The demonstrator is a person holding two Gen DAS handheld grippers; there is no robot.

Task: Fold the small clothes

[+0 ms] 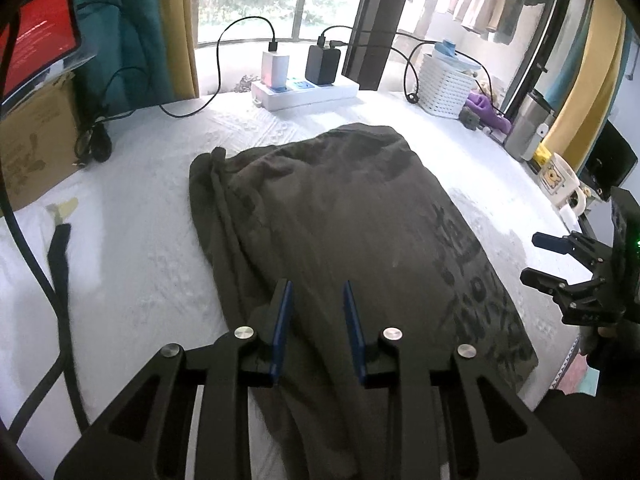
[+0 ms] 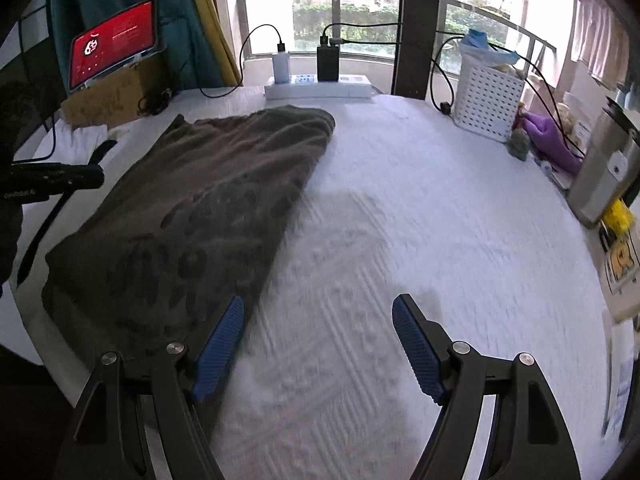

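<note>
One dark olive garment (image 1: 336,232) lies folded on the white-covered bench (image 1: 140,272). Left claw (image 1: 318,292) hovers over its near end, jaws slightly parted, gripping nothing. Right claw (image 2: 318,308) stands wide open and empty, the garment to its left. Only the left view shows one mug (image 1: 560,180). Two chargers (image 2: 304,64) sit beyond.
</note>
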